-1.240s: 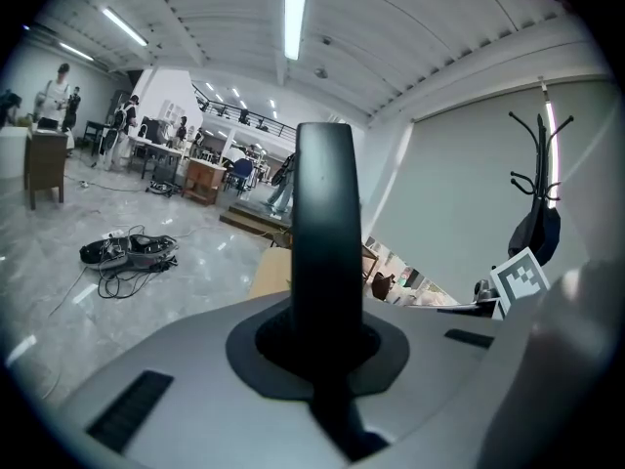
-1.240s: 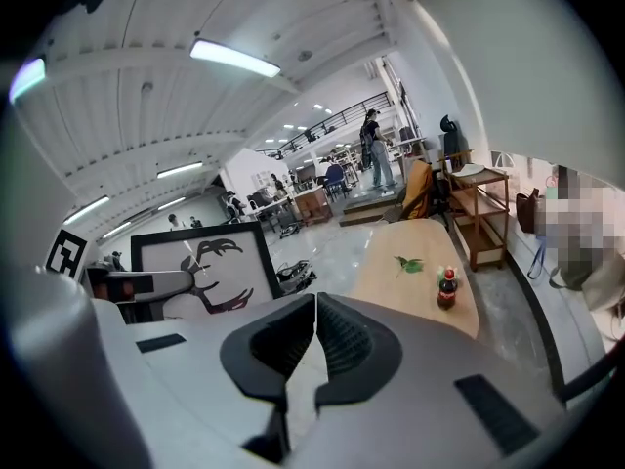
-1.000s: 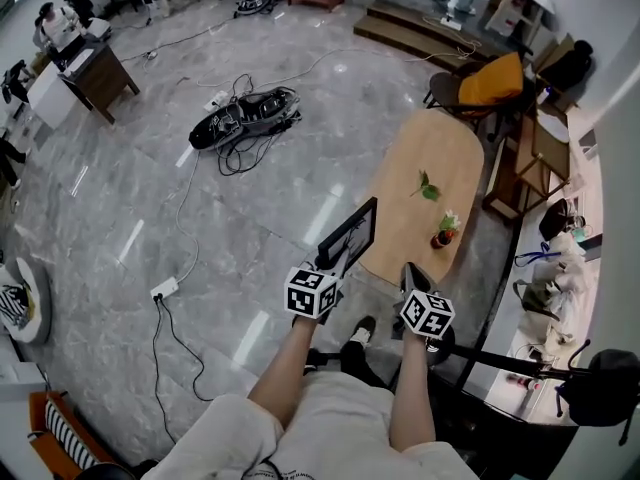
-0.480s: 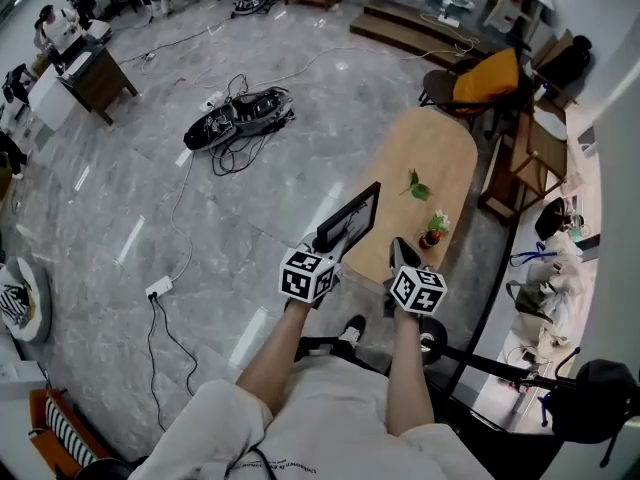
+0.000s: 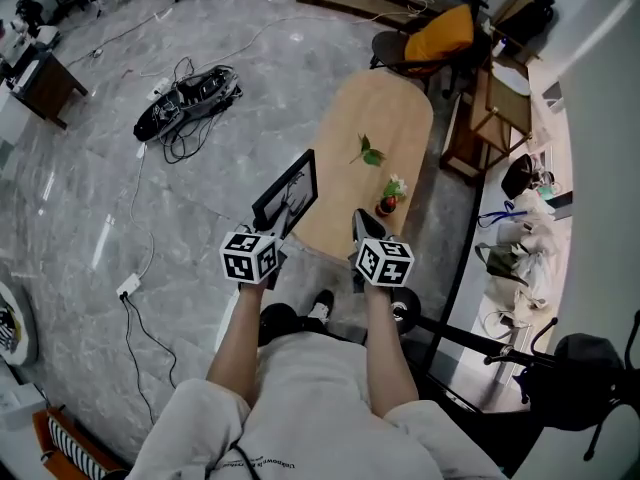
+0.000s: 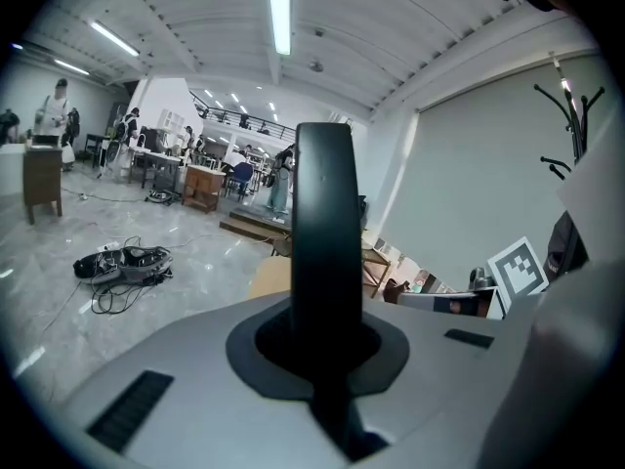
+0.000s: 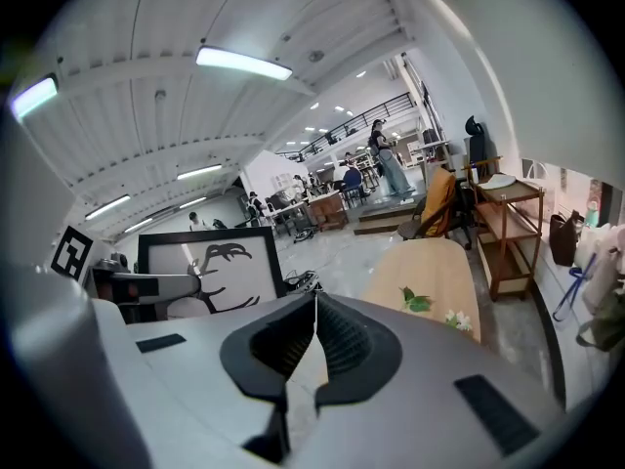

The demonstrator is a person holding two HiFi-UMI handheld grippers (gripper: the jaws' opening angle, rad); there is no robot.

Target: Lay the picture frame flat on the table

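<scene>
Picture frame (image 5: 287, 192): upright, in air near near end of table (image 5: 392, 103). Clamped edge-on in left gripper (image 5: 272, 238). Right gripper (image 5: 361, 222) just beside frame: jaws together, nothing btwn. Risk (est.): pivot or slip in single-edge grip during tilt; contact w/ flower pot (image 5: 387, 204) if lowered too far fwd.

Black picture frame (image 5: 287, 194); tan table (image 5: 388, 108); grey floor (image 5: 150, 203).

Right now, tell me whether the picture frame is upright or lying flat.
Upright. The picture frame stands on edge, held by the left gripper, its drawing facing sideways; it is not yet flat on the table.
</scene>
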